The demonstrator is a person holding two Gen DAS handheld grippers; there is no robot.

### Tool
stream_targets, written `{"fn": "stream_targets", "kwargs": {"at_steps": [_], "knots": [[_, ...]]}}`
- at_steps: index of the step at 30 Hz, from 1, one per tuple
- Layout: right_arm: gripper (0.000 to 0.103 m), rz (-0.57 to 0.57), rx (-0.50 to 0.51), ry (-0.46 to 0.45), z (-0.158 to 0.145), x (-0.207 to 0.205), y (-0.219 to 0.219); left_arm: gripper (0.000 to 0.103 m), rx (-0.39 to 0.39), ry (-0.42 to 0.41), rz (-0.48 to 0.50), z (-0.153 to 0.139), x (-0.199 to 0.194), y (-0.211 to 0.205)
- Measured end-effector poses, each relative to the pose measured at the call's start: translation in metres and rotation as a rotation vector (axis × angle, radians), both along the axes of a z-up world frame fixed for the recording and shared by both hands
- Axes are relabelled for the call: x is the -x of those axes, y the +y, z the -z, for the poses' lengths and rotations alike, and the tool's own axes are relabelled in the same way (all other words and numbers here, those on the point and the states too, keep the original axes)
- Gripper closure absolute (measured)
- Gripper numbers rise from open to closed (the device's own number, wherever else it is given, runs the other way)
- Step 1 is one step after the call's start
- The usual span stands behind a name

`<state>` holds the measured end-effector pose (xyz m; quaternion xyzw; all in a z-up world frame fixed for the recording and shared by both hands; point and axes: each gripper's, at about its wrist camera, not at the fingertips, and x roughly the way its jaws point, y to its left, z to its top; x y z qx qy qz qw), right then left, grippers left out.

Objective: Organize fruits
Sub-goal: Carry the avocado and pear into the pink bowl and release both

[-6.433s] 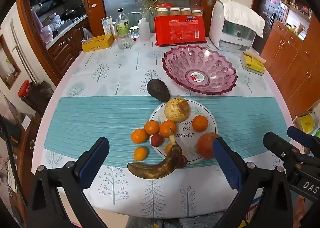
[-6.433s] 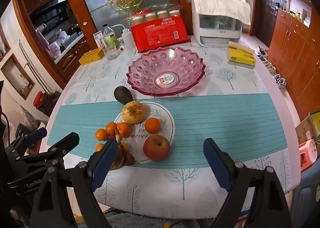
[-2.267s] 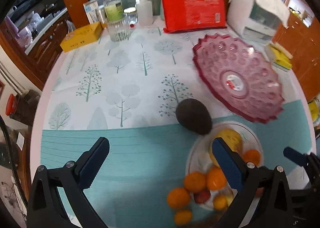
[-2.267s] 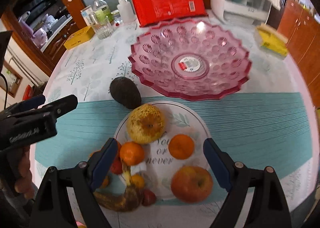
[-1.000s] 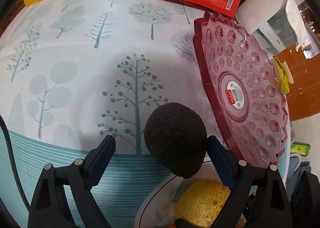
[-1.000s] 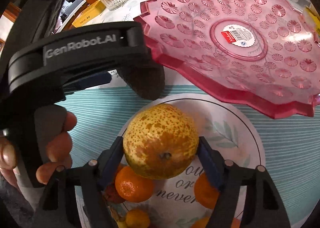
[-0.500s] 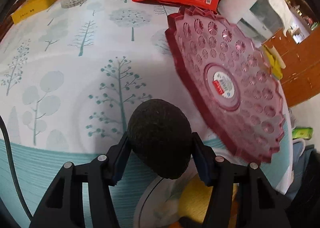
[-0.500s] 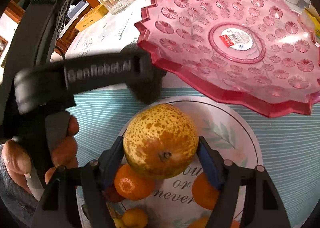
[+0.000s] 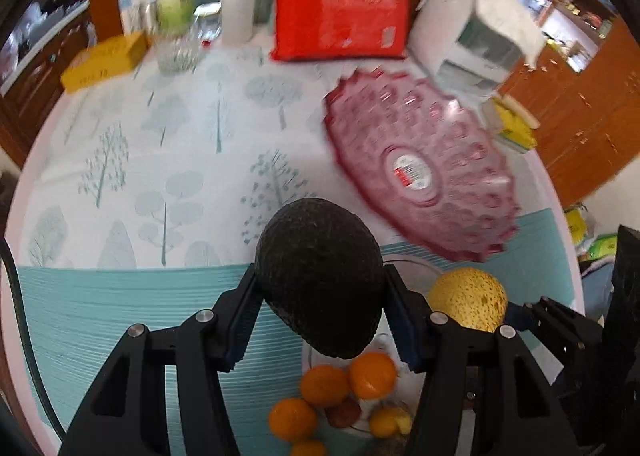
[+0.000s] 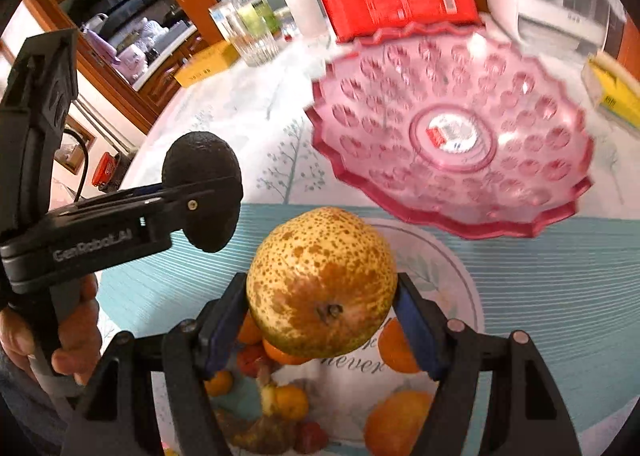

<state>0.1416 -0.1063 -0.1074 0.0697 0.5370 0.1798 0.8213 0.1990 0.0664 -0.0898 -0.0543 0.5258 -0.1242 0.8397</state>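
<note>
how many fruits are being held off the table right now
2. The avocado is clamped in the left gripper, and the spotted yellow pear is clamped in the right gripper. The other fruit lies on the table; none is in the pink bowl.

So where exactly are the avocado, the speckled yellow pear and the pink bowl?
avocado [image 9: 320, 276]: left wrist view, middle of its dark skin, between the pads.
speckled yellow pear [image 10: 320, 276]: right wrist view, centre of its spotted skin.
pink bowl [image 10: 500, 184]: right wrist view, on its dimpled inner wall.
</note>
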Motion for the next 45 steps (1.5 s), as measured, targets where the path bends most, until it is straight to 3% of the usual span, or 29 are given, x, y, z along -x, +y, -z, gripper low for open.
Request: {"fn": "stream_targets", "kwargs": {"at_steps": [5, 11, 14, 18, 25, 35, 45], "knots": [[0.031, 0.012, 0.011, -0.078, -0.051, 0.012, -0.015, 0.046, -0.018, -0.098, 0.092, -0.057, 0.007, -0.014], [0.031, 0.097, 0.081, -0.197, -0.118, -0.009, -0.05, 0.046, -0.066, -0.203, 0.171, -0.119, -0.005, -0.039], [0.031, 0.152, 0.157, -0.26, -0.146, -0.024, -0.067, 0.046, -0.11, -0.242, 0.187, -0.136, -0.016, -0.053], [0.031, 0.207, 0.199, -0.272, -0.154, -0.049, -0.087, 0.046, -0.147, -0.234, 0.187, -0.134, -0.041, -0.069], [0.031, 0.236, 0.238, -0.187, -0.1, -0.096, -0.1, 0.046, -0.166, -0.123, 0.167, -0.072, -0.087, -0.095], [0.031, 0.143, 0.264, -0.03, 0.006, -0.129, -0.097, 0.046, -0.218, 0.029, 0.198, 0.027, -0.126, -0.128], [0.03, 0.072, 0.278, -0.018, 0.047, -0.147, -0.099, 0.045, -0.24, 0.087, 0.22, 0.068, -0.142, -0.133]]}}
